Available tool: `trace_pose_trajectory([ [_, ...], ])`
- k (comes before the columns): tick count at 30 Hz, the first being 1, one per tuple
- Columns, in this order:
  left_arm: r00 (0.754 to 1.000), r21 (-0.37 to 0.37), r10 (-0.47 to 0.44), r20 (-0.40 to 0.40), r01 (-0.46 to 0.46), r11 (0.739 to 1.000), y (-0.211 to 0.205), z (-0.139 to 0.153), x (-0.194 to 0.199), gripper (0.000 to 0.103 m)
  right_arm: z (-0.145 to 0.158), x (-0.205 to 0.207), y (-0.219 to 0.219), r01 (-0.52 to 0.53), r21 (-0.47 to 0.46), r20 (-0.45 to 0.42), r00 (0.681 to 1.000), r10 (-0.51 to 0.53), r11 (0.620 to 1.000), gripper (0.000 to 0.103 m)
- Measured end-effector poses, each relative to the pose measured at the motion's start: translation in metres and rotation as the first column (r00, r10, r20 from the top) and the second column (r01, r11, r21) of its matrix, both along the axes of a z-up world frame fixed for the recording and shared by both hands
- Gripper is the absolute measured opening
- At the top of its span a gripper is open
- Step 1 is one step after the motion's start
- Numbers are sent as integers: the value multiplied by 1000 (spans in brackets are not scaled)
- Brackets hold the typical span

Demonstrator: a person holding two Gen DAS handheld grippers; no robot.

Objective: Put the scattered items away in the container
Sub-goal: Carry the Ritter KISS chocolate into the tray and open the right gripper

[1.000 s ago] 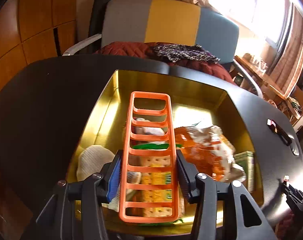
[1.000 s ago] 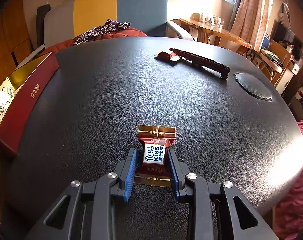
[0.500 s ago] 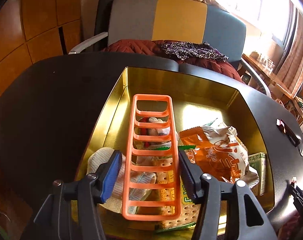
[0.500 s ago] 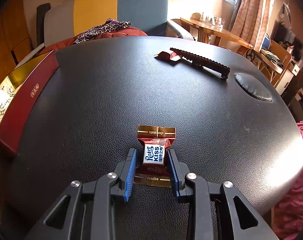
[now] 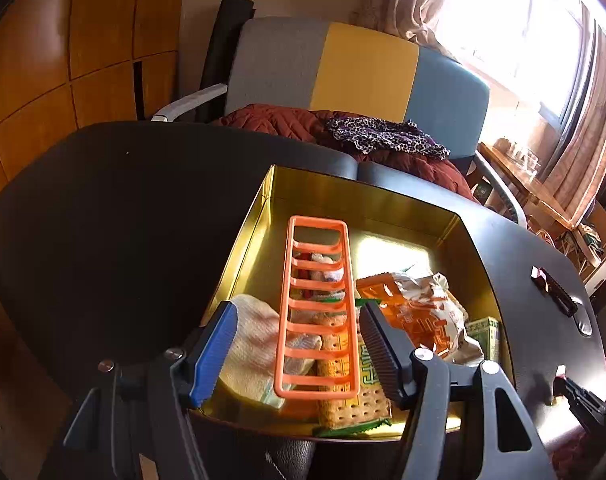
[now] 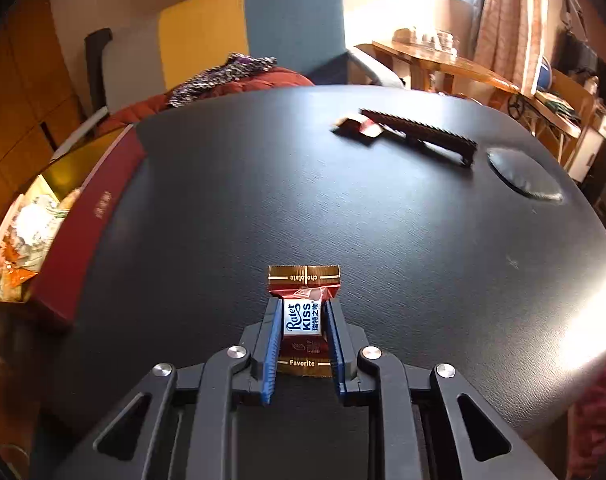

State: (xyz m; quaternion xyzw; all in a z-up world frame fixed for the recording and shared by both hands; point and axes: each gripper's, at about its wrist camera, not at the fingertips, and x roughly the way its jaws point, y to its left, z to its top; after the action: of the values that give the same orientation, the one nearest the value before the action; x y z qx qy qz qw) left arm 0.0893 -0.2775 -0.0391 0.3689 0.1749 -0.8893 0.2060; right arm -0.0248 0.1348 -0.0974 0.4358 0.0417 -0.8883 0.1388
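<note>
On a round black table [image 6: 343, 208], a gold-lined box [image 5: 383, 208] with a dark red outer wall sits at the table's left edge as the right wrist camera sees it, already crowded with tidied goods. An orange slotted rack [image 5: 317, 312] lies lengthwise on top of the pile, running from the box's near wall toward its far wall; under its rungs a packet of crackers [image 5: 351, 396] in green-edged wrap reaches the near wall, and a small white-and-red item shows through the upper slots, too hidden to name. A cream knitted cloth [image 5: 255, 340] fills the near left corner, a crumpled orange-and-silver snack bag [image 5: 419, 312] lies just right of the rack, and a small green carton [image 5: 483, 336] stands against the right wall. The left gripper [image 5: 299, 344] hangs over the near wall with its jaws spread wide, having just opened; the rack lies between the pads but neither touches it. Out on the table's near edge, the right gripper [image 6: 303, 320] has just closed its blue-faced jaws, which now pinch the sides of a wrapped chocolate [image 6: 303, 312] in brown-and-gold foil that appears to rest on the tabletop, well apart from the box. Toward the far right edge, a second small wrapped sweet [image 6: 357, 126] lies touching the end of a long dark ridged bar [image 6: 423, 136], near a round dimple in the tabletop.
</note>
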Motion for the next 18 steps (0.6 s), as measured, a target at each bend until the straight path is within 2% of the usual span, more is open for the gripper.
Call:
trace_pose_trajectory([
  [4, 1000, 16, 11, -10, -11, 1000, 0, -3, 11, 65, 9, 3, -30, -61, 48, -42, 997, 63, 997, 21],
  [10, 1000, 51, 13, -28, -12, 999, 5, -8, 30, 65, 43, 5, -72, -170, -56, -74, 983, 166, 984, 21],
  [18, 999, 65, -11, -31, 13, 998, 18, -14, 39, 65, 73, 14, -179, -394, -144, -114, 918, 381, 908, 21],
])
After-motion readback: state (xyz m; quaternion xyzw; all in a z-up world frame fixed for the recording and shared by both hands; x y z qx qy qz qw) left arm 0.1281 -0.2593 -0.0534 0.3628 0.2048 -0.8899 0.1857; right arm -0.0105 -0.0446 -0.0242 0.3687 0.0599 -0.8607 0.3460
